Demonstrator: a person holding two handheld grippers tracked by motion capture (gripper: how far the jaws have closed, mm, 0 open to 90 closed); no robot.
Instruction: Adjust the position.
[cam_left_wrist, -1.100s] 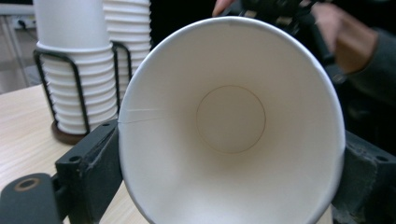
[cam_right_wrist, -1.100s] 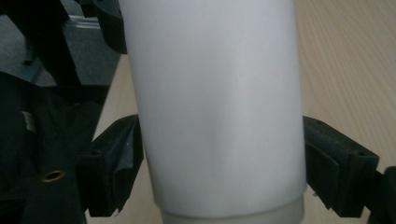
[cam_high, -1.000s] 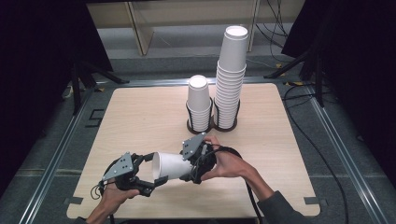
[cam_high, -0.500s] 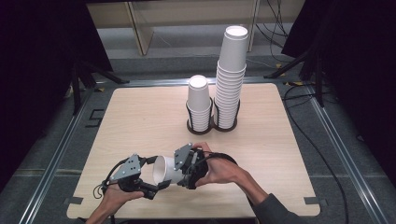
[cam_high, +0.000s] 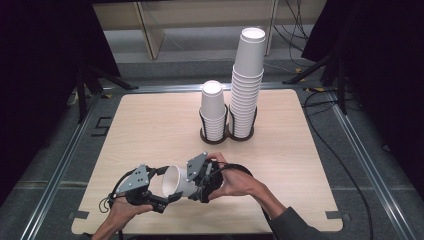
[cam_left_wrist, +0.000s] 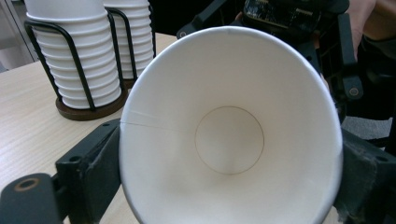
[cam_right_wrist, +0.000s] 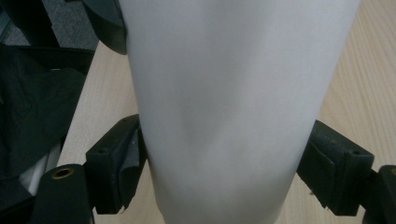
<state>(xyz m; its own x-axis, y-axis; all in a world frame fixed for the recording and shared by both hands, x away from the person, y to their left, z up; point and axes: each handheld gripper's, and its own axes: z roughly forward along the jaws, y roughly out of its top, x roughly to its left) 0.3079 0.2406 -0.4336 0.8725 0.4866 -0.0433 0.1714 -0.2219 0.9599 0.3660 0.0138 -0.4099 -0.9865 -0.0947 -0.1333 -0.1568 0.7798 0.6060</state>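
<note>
A white paper cup (cam_high: 175, 183) lies on its side just above the table's front edge, held from both ends. My left gripper (cam_high: 167, 189) clamps it near the rim. In the left gripper view the cup's open mouth (cam_left_wrist: 229, 140) faces the camera, with a jaw pressed against each side and a crease in the wall; the jaws have just been closing on it. My right gripper (cam_high: 193, 182) grips the cup's lower body. The right gripper view shows its pads (cam_right_wrist: 130, 158) against both sides of the cup's outer wall (cam_right_wrist: 224, 93).
Two black wire holders stand at the table's far middle. One holds a short stack of cups (cam_high: 213, 112), the other a tall stack (cam_high: 247, 80); the holders (cam_left_wrist: 74, 60) are also in the left gripper view. Black cables trail off the table's right side.
The right gripper has shifted a little left and lower along the cup, closer to the left gripper. The left hand has stayed where it was.
</note>
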